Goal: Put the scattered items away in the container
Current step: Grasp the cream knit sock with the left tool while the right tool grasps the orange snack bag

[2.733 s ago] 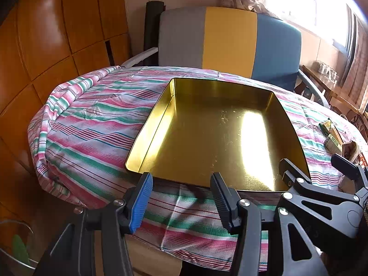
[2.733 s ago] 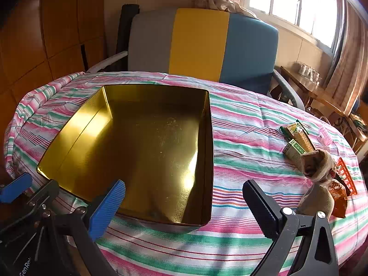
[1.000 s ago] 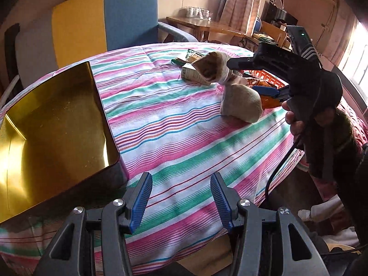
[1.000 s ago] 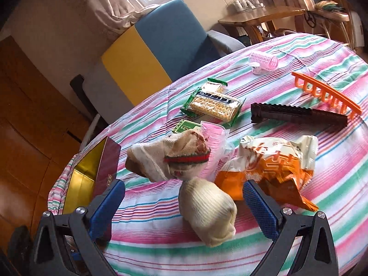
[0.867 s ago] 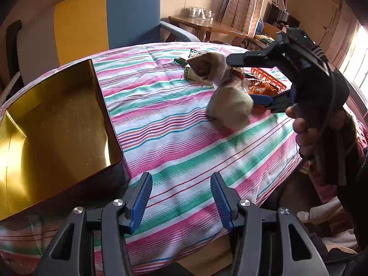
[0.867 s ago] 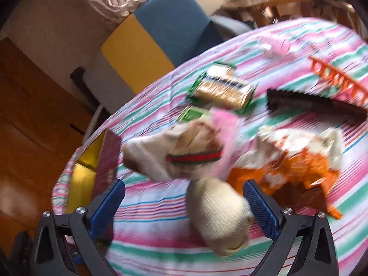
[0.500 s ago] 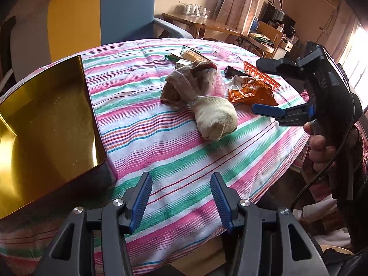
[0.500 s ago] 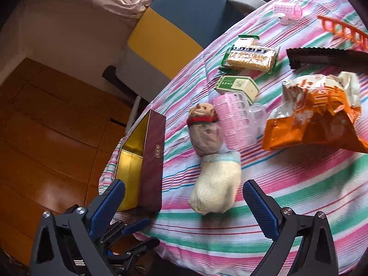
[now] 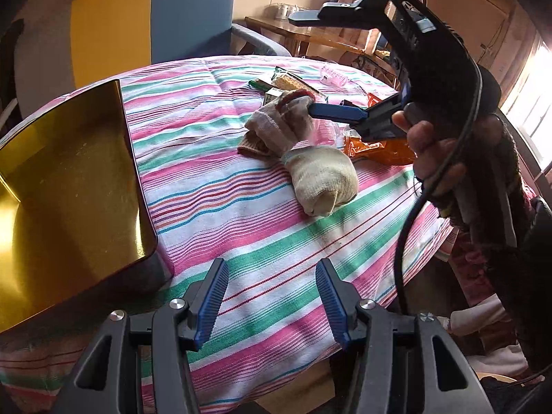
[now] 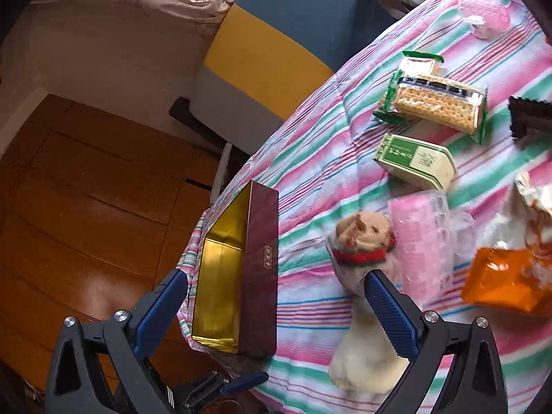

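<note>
A gold-lined tin box (image 9: 62, 186) with dark red outer walls (image 10: 258, 269) lies at the table's left edge. A cream sock (image 9: 321, 176) lies on the striped cloth, its red-banded end (image 10: 358, 245) bent away. My left gripper (image 9: 269, 296) is open and empty, low at the table's near edge. My right gripper (image 10: 276, 300) is open and tilted above the sock, with one blue pad (image 9: 338, 113) beside the banded end and not closed on it.
Beyond the sock lie a pink plastic packet (image 10: 421, 238), an orange snack bag (image 10: 507, 276), a green box (image 10: 414, 162), a cracker pack (image 10: 438, 103), a dark comb (image 10: 531, 117) and a pink roller (image 10: 483, 13). A yellow-and-blue chair (image 9: 148, 24) stands behind the table.
My right gripper has come down and left over the sock, rolled to one side. The left gripper has held near the table edge. The sock has stayed on the cloth.
</note>
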